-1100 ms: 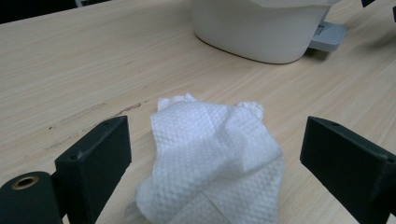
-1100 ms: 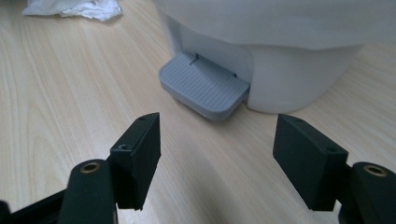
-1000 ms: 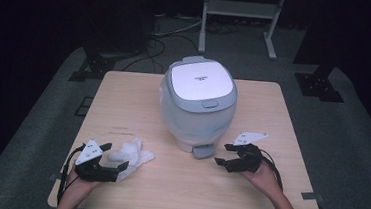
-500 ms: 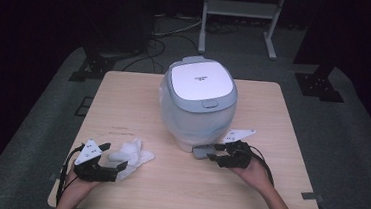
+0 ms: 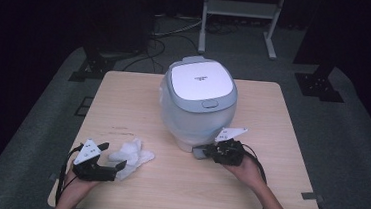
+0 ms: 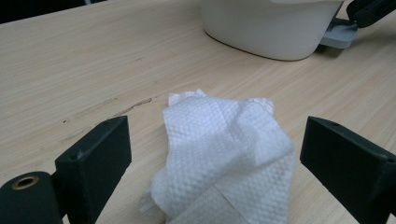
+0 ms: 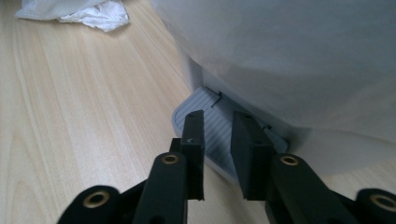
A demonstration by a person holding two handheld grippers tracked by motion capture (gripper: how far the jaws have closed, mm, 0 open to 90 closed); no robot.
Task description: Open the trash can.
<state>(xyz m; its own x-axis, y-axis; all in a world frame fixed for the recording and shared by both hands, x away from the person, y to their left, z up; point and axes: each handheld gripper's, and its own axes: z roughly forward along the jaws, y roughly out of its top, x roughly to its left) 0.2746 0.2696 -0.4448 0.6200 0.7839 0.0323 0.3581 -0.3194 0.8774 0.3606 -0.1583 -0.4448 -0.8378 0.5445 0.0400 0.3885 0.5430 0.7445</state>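
Right gripper, jaws just narrowing to a small gap with nothing clamped, hovers over the grey pedal at the white bin's foot; left gripper gapes wide around a paper towel left of the bin

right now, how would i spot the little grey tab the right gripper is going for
Start at the big white cooker in the middle of the wooden table. At its base, on the side nearest the person, a flat ribbed grey tab juts out onto the tabletop. The right gripper points straight at it, unlike the crumpled paper towel farther left.
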